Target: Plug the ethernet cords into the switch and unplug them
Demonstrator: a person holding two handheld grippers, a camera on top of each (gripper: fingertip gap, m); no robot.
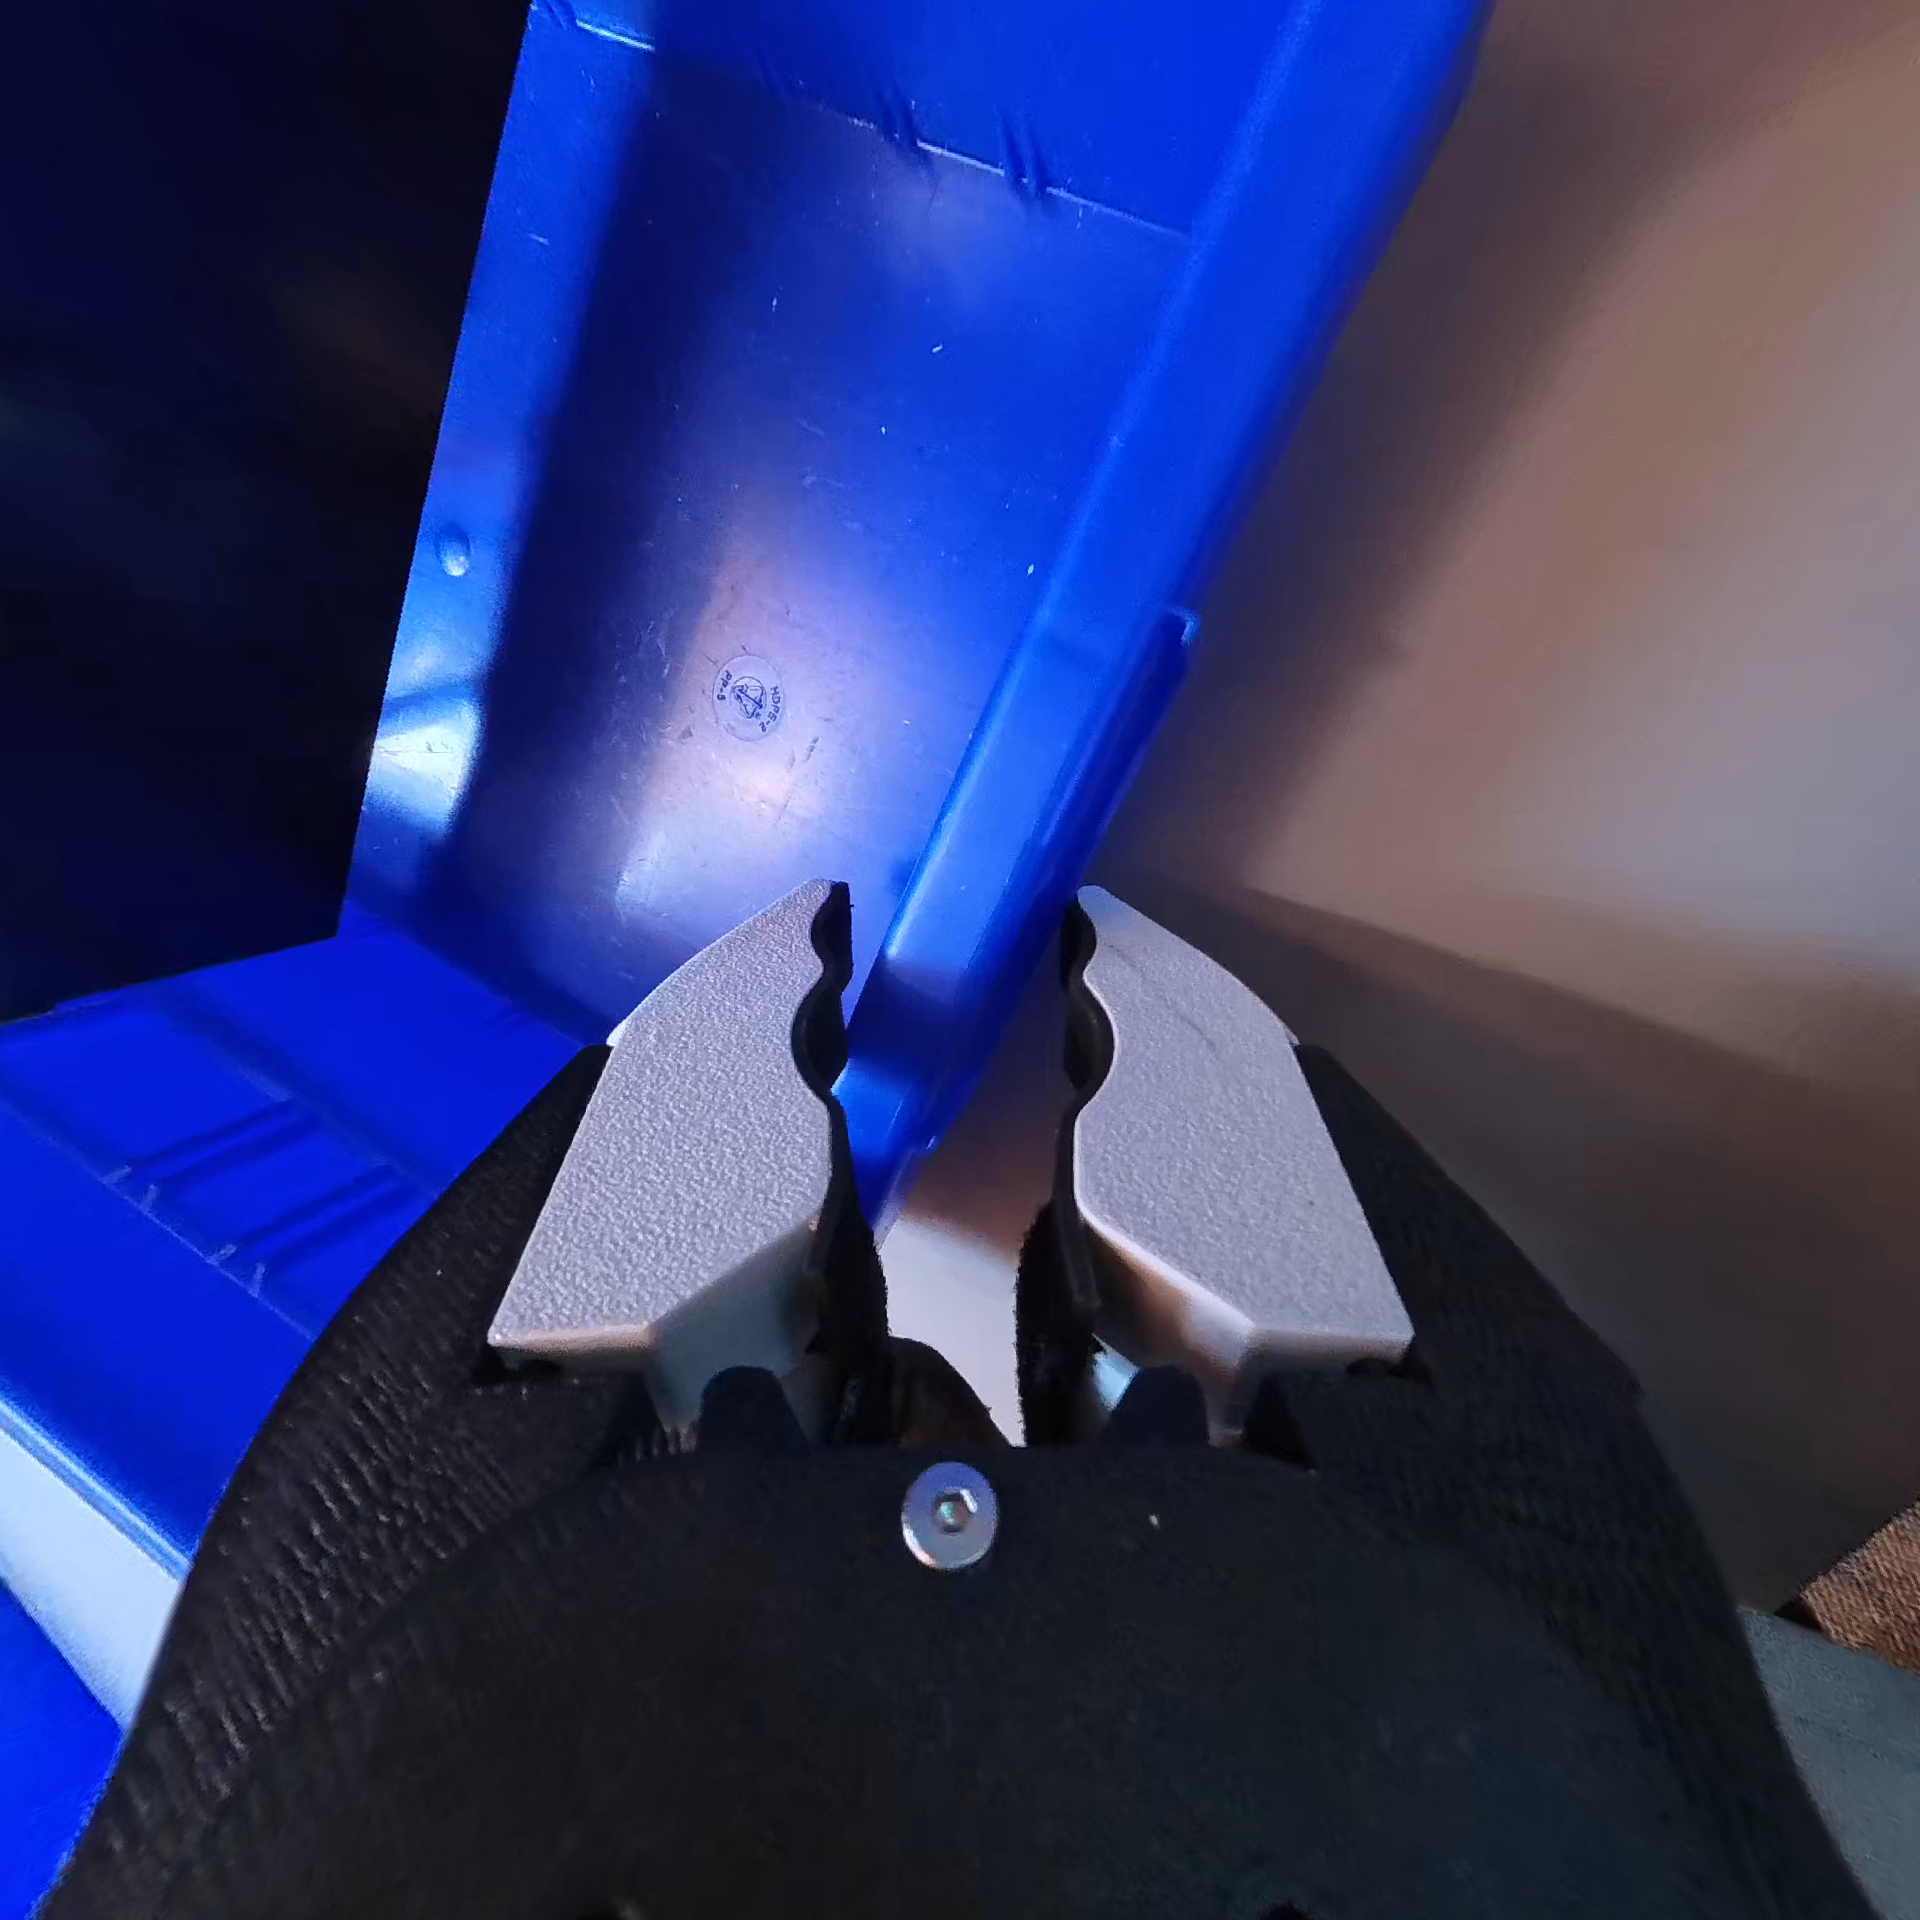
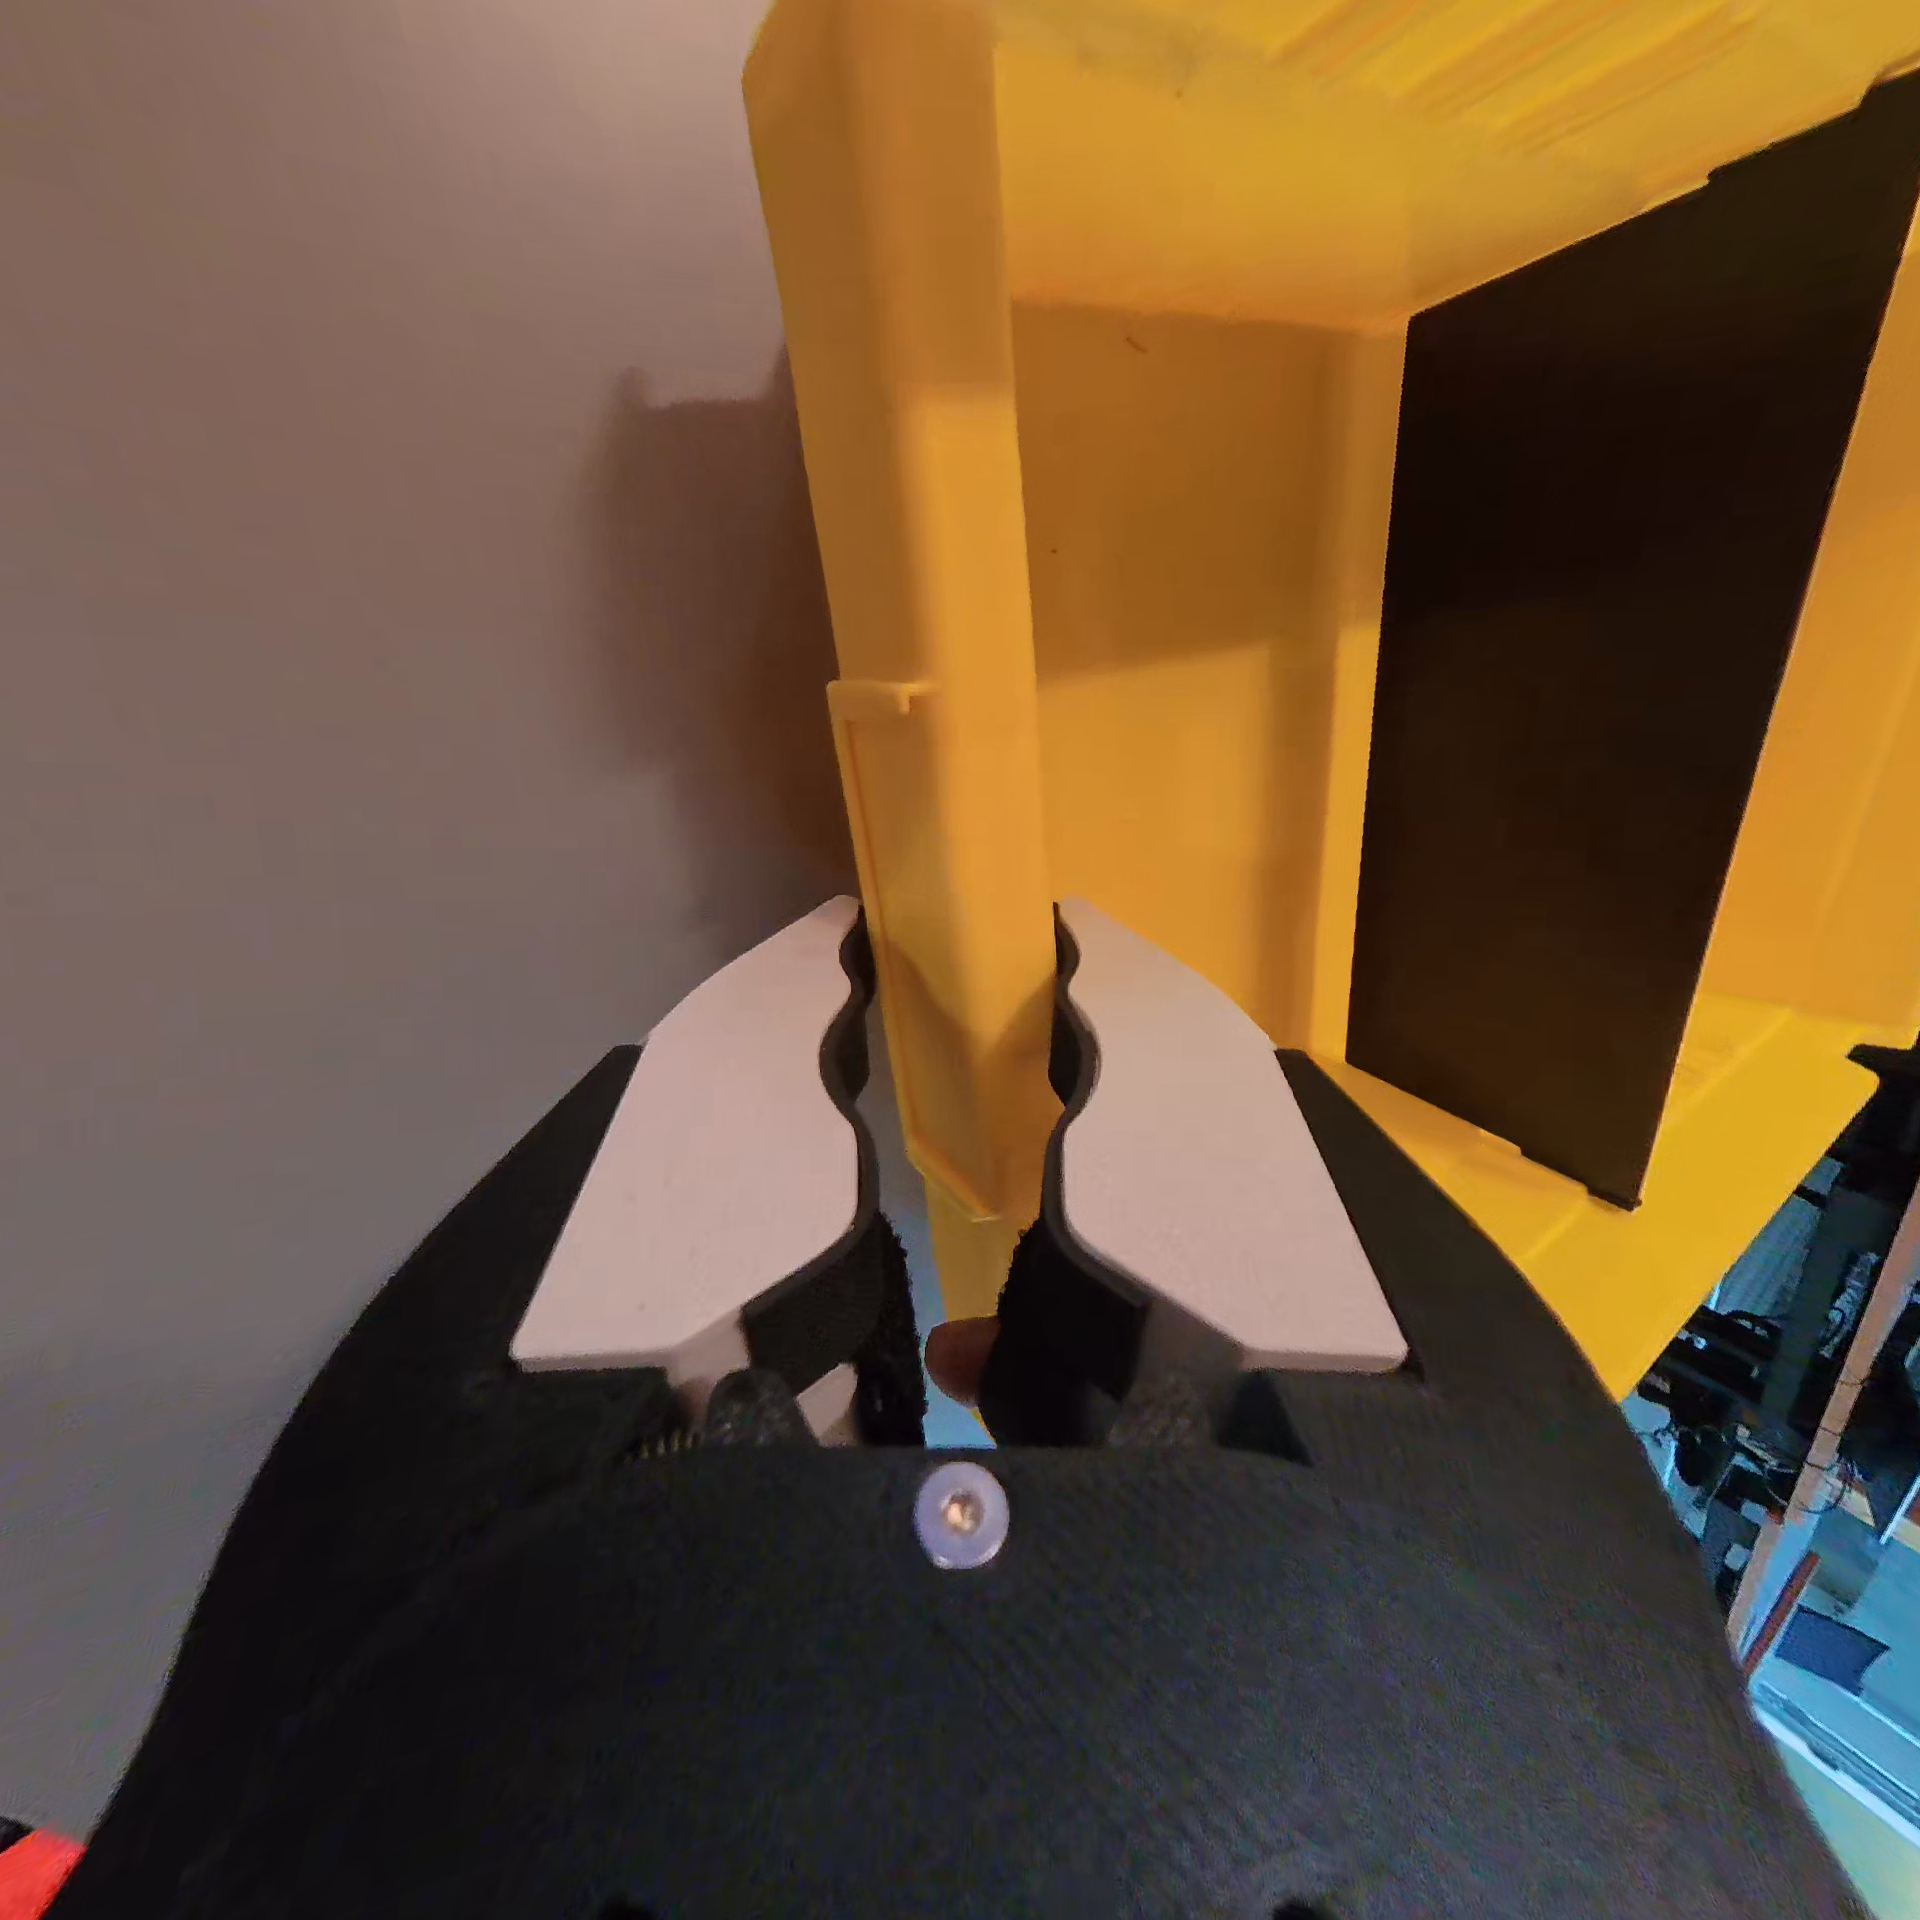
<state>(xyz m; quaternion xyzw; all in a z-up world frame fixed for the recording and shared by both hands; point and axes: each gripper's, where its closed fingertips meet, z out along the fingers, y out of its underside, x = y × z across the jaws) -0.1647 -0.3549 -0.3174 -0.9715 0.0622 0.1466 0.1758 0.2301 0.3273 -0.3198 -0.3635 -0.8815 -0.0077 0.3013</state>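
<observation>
Left first: our left gripper (image 1: 956,914) straddles the side wall of a blue bin (image 1: 790,499). The inner finger touches the wall, but the outer one stands off with a visible gap, so the fingers are apart and not clamped. The bin floor is bare, with a pale wall (image 1: 1610,520) behind it.

Right: our right gripper (image 2: 961,925) has its fingers pressed against both faces of a yellow bin (image 2: 1174,260) rim, clamped on it. A dark panel (image 2: 1621,675) stands inside that bin.

No ethernet cords or switch are visible in either view, so we cannot tell where they are.

Risks, as we judge them: if we lift now, the loose left hold lets the blue bin slip or swing. On the right, the thin-rim pinch could let the yellow bin twist, tipping the panel.
</observation>
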